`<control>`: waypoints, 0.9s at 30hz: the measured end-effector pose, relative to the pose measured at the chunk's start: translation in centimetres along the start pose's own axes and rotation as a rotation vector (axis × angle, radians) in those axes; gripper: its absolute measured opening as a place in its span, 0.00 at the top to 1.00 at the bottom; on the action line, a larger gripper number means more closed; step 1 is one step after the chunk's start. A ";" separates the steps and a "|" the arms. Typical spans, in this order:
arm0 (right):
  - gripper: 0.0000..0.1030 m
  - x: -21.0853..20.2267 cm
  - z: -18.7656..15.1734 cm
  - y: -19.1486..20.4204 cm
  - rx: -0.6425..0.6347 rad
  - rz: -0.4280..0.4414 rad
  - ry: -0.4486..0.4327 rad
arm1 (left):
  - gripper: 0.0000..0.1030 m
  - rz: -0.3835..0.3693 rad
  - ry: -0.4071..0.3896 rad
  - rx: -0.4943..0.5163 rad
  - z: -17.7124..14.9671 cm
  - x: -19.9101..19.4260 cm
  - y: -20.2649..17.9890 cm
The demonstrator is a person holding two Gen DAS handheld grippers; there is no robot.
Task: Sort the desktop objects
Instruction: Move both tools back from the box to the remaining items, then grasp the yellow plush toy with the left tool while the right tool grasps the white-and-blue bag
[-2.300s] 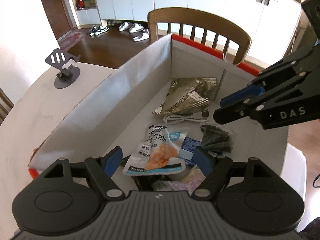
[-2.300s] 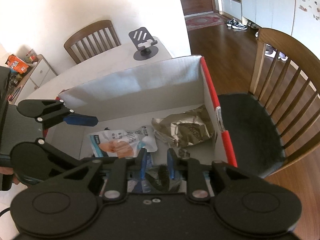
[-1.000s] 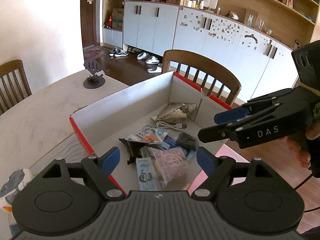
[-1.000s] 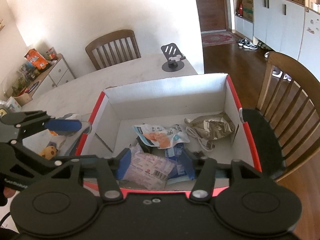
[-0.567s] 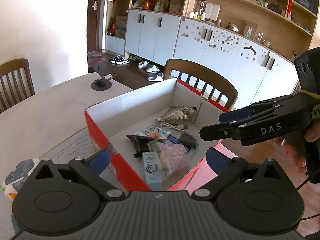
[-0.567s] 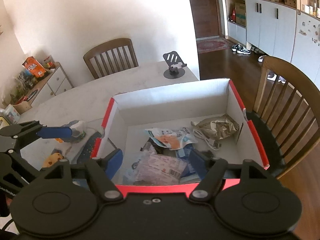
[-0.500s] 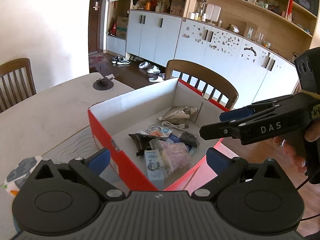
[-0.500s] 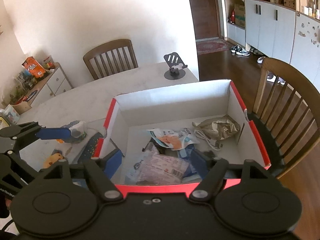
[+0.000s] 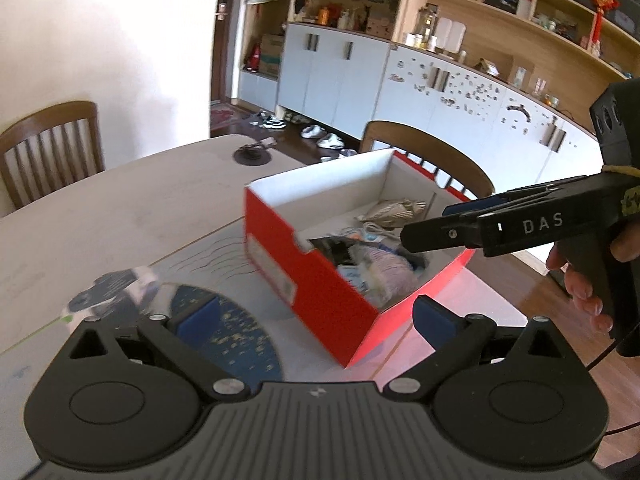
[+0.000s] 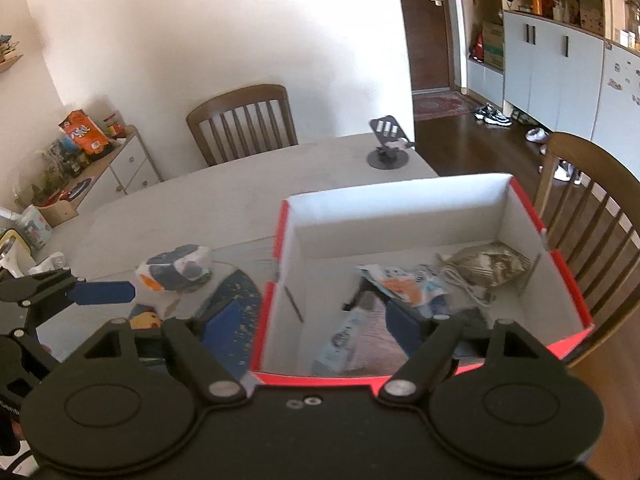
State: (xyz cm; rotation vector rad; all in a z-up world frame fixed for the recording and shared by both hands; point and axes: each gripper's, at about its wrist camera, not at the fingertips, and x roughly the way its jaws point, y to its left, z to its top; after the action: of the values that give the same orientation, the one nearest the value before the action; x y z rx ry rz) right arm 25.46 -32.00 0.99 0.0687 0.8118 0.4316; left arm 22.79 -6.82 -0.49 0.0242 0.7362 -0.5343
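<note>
A red shoe box (image 9: 320,280) with a white inside (image 10: 400,216) stands on the table, holding snack packets (image 10: 400,286), a silver bag (image 10: 488,264) and a white cable. Left of it lie a blue speckled mat (image 10: 236,312), a crumpled white-and-blue pouch (image 10: 176,266) and a yellow toy (image 10: 146,320). My left gripper (image 9: 316,315) is open and empty, short of the box's near corner. My right gripper (image 10: 314,322) hangs before the box's near wall; its jaws are opening with nothing between them. It also shows over the box's right side (image 9: 440,224).
A dark phone stand (image 10: 390,144) sits at the table's far edge. Wooden chairs stand behind the table (image 10: 244,120) and right of the box (image 10: 592,200). A low cabinet with snacks (image 10: 80,132) is at far left. A hand (image 9: 580,284) holds the right gripper.
Both grippers have drawn back out of the box and their jaws have spread wider. The mat, pouch and toy left of the box have come into view.
</note>
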 end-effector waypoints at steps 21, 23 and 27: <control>0.15 4.4 1.2 11.0 -0.131 0.090 0.011 | 0.00 0.114 -0.011 -0.099 -4.1 -3.2 8.1; 0.15 5.1 1.5 11.7 -0.145 0.096 0.016 | 0.00 0.123 -0.007 -0.110 -4.4 -3.1 8.9; 0.15 6.7 2.2 13.1 -0.171 0.110 0.031 | 0.00 0.142 0.001 -0.139 -5.1 -2.7 10.4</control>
State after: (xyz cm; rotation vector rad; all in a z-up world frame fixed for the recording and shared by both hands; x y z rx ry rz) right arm 26.52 -17.16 0.82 -0.0526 0.8010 0.6053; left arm 22.82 4.42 -4.21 -0.0526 0.7647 -0.3470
